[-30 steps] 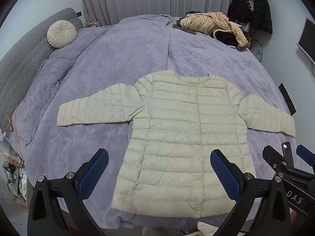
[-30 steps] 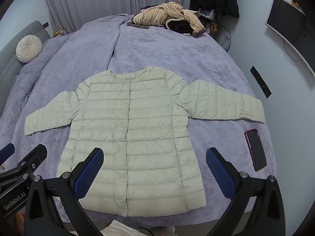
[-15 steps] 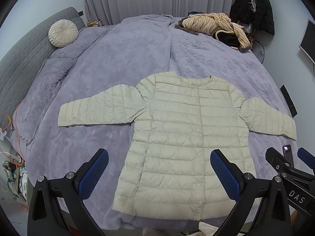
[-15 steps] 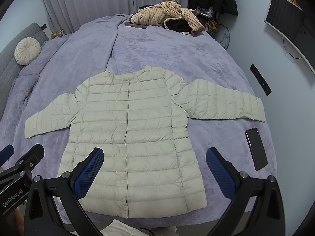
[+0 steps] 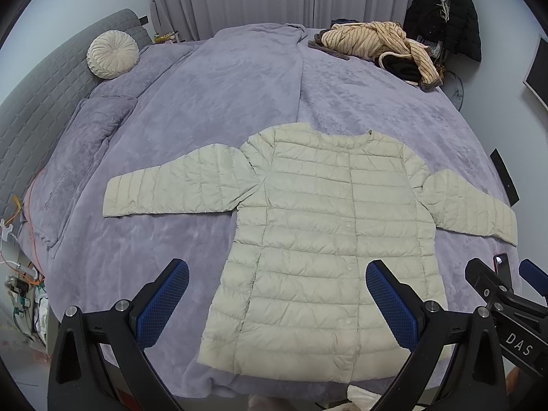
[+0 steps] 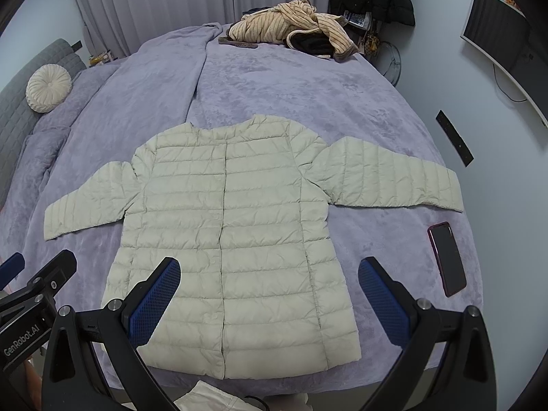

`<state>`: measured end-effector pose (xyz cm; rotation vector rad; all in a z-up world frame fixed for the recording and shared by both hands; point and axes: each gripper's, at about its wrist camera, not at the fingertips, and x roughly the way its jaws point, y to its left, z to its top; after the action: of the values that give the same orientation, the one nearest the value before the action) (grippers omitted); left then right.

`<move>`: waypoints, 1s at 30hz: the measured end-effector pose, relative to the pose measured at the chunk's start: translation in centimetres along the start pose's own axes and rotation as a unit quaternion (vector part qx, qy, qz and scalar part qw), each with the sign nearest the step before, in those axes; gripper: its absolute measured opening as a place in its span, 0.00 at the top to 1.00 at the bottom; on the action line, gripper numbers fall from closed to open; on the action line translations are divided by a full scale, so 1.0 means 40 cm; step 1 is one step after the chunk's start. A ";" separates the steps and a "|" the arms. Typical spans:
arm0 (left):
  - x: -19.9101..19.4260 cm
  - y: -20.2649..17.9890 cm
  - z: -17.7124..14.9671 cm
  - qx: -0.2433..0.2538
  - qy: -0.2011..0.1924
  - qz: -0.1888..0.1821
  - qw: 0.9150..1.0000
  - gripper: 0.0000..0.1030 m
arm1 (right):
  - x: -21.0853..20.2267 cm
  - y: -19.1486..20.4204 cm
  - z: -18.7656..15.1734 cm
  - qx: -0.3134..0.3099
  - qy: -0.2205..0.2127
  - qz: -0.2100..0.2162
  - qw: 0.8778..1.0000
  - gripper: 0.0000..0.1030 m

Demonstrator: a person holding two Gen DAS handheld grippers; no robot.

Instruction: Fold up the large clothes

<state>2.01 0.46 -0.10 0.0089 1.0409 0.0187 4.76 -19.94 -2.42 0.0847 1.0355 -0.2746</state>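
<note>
Jacket — a pale quilted puffer — lies flat on the purple bedspread, sleeves spread for folding; left gripper and right gripper hover above its hem, jaws apart, empty.

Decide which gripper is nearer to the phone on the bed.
Right. The right gripper hangs over the jacket's hem with the phone just beyond its outer finger. The left gripper is farther, across the jacket.
</note>
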 end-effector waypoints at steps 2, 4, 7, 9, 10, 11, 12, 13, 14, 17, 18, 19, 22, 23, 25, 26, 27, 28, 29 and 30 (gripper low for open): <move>-0.001 0.001 0.000 0.000 0.000 0.001 1.000 0.00 | 0.000 0.000 0.001 0.000 -0.001 0.000 1.000 0.00; -0.002 0.005 -0.003 -0.001 -0.001 0.000 1.000 0.00 | 0.000 0.001 0.002 0.000 0.000 0.000 1.000 0.00; -0.002 0.010 -0.004 -0.002 0.001 0.001 1.000 0.00 | 0.002 0.002 0.003 0.000 0.001 0.001 1.000 0.00; -0.002 0.017 -0.010 -0.004 0.002 0.002 1.000 0.00 | 0.002 0.003 0.003 -0.001 0.001 0.001 1.000 0.00; -0.002 0.019 -0.012 -0.004 0.003 0.002 1.000 0.00 | 0.002 0.004 0.004 -0.001 0.001 0.001 1.000 0.00; -0.003 0.022 -0.015 -0.004 0.003 0.002 1.000 0.00 | 0.003 0.004 0.003 -0.001 0.001 0.001 1.000 0.00; -0.001 0.020 -0.014 -0.004 0.003 0.002 1.000 0.00 | 0.003 0.004 0.003 -0.001 0.001 0.000 1.000 0.00; -0.002 0.022 -0.015 -0.004 0.003 0.002 1.000 0.00 | 0.003 0.004 0.003 -0.001 0.000 0.001 1.000 0.00; -0.003 0.023 -0.016 -0.003 0.003 0.002 1.000 0.00 | 0.002 0.004 0.003 -0.001 0.000 0.001 1.000 0.00; -0.002 0.019 -0.013 -0.004 0.004 0.002 1.000 0.00 | 0.002 0.004 0.004 0.000 0.001 0.001 1.000 0.00; -0.002 0.019 -0.012 -0.004 0.005 0.003 1.000 0.00 | 0.001 0.003 0.003 0.000 0.001 0.001 1.000 0.00; -0.001 0.020 -0.014 -0.004 0.006 0.002 1.000 0.00 | 0.003 0.004 0.004 0.000 0.002 0.001 1.000 0.00; 0.002 0.019 -0.017 -0.005 0.007 0.003 1.000 0.00 | 0.002 0.003 0.003 0.000 0.001 0.001 1.000 0.00; 0.002 0.019 -0.017 -0.005 0.007 0.003 1.000 0.00 | 0.002 0.003 0.003 0.000 0.001 0.001 1.000 0.00; 0.002 0.017 -0.015 -0.004 0.008 0.003 1.000 0.00 | 0.003 0.004 0.003 -0.001 0.002 0.001 1.000 0.00; 0.002 0.019 -0.017 -0.004 0.008 0.003 1.000 0.00 | 0.002 0.003 0.003 -0.001 0.001 0.001 1.000 0.00; 0.002 0.018 -0.015 -0.004 0.008 0.003 1.000 0.00 | 0.002 0.003 0.003 -0.001 0.001 0.001 1.000 0.00; 0.002 0.019 -0.015 -0.004 0.008 0.003 1.000 0.00 | 0.003 0.004 0.003 -0.001 0.001 0.001 1.000 0.00; 0.002 0.020 -0.016 -0.004 0.008 0.003 1.000 0.00 | 0.002 0.003 0.002 -0.001 0.001 0.001 1.000 0.00; 0.002 0.018 -0.014 -0.004 0.008 0.003 1.000 0.00 | 0.003 0.003 0.003 -0.001 0.002 0.001 1.000 0.00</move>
<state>1.55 1.17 -0.46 0.0047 1.0568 0.0291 4.94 -19.86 -2.46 0.0855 1.0384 -0.2713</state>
